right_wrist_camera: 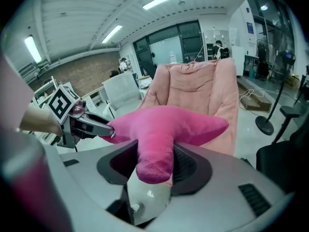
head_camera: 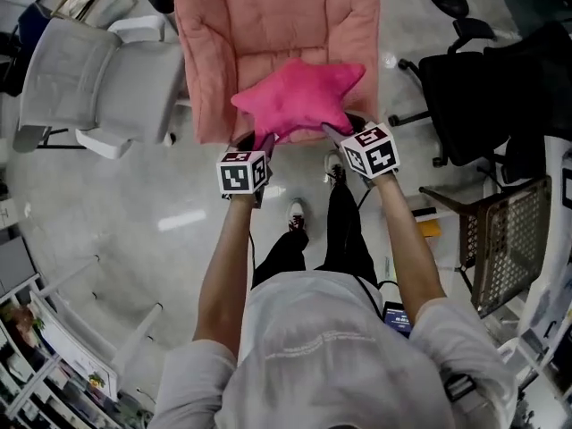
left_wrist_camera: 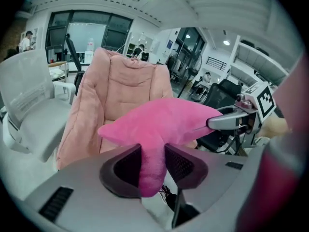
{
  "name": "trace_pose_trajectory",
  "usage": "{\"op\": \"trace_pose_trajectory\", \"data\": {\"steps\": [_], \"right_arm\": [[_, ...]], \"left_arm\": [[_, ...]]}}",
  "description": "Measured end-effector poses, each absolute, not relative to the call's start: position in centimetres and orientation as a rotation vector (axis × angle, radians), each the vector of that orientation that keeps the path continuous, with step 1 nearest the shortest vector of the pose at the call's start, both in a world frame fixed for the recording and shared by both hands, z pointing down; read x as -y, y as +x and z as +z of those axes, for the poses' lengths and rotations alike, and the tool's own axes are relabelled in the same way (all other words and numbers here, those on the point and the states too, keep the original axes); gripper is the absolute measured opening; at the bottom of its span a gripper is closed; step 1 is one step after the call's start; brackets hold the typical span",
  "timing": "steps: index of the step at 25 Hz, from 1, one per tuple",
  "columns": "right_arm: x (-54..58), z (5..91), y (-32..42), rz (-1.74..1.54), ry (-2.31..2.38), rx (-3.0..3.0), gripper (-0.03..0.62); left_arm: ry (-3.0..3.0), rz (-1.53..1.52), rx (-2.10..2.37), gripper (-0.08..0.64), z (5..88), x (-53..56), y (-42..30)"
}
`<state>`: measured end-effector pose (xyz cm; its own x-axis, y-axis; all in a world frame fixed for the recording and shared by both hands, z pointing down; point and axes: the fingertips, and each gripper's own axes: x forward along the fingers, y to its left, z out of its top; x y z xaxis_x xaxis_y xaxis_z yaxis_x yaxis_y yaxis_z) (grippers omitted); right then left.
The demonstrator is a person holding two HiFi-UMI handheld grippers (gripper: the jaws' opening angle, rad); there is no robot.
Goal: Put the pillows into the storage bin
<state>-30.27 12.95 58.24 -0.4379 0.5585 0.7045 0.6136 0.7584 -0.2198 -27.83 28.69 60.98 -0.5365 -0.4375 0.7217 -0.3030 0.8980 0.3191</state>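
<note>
A bright pink star-shaped pillow (head_camera: 299, 96) hangs in the air in front of a pink armchair (head_camera: 268, 25), held by both grippers. My left gripper (head_camera: 264, 141) is shut on the star's lower left arm; in the left gripper view that arm (left_wrist_camera: 153, 153) is pinched between the two dark pads of the gripper (left_wrist_camera: 153, 164). My right gripper (head_camera: 333, 133) is shut on the lower right arm, which the right gripper view shows squeezed between the pads of the gripper (right_wrist_camera: 154, 161). The pillow (right_wrist_camera: 166, 124) spreads above the jaws.
A white chair (head_camera: 98, 83) stands left of the armchair. A black office chair (head_camera: 483, 96) is at the right, with a brown mesh container (head_camera: 509, 239) below it. Shelving (head_camera: 54, 356) fills the lower left. The person's legs and shoes (head_camera: 296, 214) stand on the grey floor.
</note>
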Motion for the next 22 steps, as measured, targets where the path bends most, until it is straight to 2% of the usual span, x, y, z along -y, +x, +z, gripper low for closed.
{"op": "trace_pose_trajectory", "data": {"steps": [10,16,22], "right_arm": [[-7.3,49.7,-24.5,-0.032,-0.626,2.380,0.209],[2.3,48.0,-17.7,0.077,-0.318,2.469,0.209],[13.2,48.8,-7.4,0.253,-0.022,2.508,0.206]], "left_arm": [[0.845,-0.104,2.190,0.158,53.1,-23.1,-26.2],[1.142,-0.016,2.059,0.158,51.8,-12.3,-23.7],[1.407,0.106,1.924,0.158,51.5,0.5,-17.3]]}}
